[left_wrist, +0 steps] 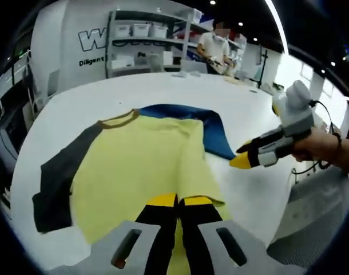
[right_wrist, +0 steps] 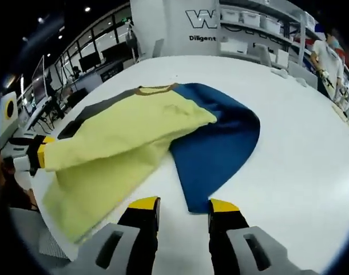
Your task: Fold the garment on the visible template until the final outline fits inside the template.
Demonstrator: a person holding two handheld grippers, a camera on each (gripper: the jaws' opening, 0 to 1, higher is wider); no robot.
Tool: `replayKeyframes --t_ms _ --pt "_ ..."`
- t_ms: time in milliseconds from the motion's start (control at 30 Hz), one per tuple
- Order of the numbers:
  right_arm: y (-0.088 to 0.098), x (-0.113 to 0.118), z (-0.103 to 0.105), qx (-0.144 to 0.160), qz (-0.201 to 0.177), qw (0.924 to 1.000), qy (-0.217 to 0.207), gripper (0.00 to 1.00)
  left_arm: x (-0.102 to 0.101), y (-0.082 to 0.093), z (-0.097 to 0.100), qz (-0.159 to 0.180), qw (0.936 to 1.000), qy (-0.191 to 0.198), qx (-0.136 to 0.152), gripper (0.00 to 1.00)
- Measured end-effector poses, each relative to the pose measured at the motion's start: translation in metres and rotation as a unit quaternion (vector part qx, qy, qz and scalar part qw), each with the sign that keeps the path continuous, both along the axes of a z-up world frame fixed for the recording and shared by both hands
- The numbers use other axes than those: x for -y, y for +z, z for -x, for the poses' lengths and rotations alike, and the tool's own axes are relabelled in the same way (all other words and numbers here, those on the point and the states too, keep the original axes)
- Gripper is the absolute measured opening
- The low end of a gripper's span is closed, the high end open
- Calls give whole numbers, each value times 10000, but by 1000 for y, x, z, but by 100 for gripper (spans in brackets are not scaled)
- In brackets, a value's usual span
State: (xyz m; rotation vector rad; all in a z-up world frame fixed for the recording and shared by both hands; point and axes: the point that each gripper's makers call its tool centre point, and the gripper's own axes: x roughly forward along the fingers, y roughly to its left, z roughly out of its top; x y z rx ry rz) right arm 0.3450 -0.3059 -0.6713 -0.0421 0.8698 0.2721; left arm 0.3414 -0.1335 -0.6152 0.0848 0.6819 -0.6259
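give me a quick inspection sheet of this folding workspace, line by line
surface: white table, bare around the cloth
job's things: yellow shirt with dark sleeve, one side folded over; blue template lies under it, partly covered
clutter: nothing seen near the garment
grippers: left gripper jaws closed on the shirt's hem; right gripper jaws apart over the table, holding nothing
cables: a dark cable at the right gripper
surroundings: shelving with bins; a person standing beyond the table

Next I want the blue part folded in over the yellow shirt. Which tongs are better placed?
Probably the right tongs: open, just short of the blue panel on the white table, nothing gripped. The left tongs are shut on the yellow shirt, already busy.
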Motion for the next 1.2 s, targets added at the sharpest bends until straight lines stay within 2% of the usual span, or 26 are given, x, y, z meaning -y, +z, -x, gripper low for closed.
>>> replayKeyframes --t_ms 133,233,367,567,633,800,867,1033,1200 --pt "-3 1 1 9 32 10000 79 19 0 0 0 20 10000 12 -14 0" --pt "-9 3 2 -28 212 9996 191 16 0 0 1 37 10000 29 -23 0" --pt "-10 13 -2 137 584 9980 222 3 0 0 1 62 10000 56 -37 0" --pt "-9 13 -4 215 549 9980 219 0 1 -1 1 83 9999 56 -57 0" --pt "-7 13 -1 62 446 9988 175 0 1 0 1 89 9999 57 -63 0" --pt "11 20 -5 131 226 9997 27 0 2 1 2 116 9999 16 -89 0" --pt "17 31 -5 35 342 9994 -49 0 3 2 2 97 9999 0 -76 0" --pt "38 52 -13 140 319 9992 -177 0 6 1 6 -93 9999 -145 -9 0" --pt "58 81 -23 167 373 9984 -403 0 12 6 8 10 9996 -265 -3 0"
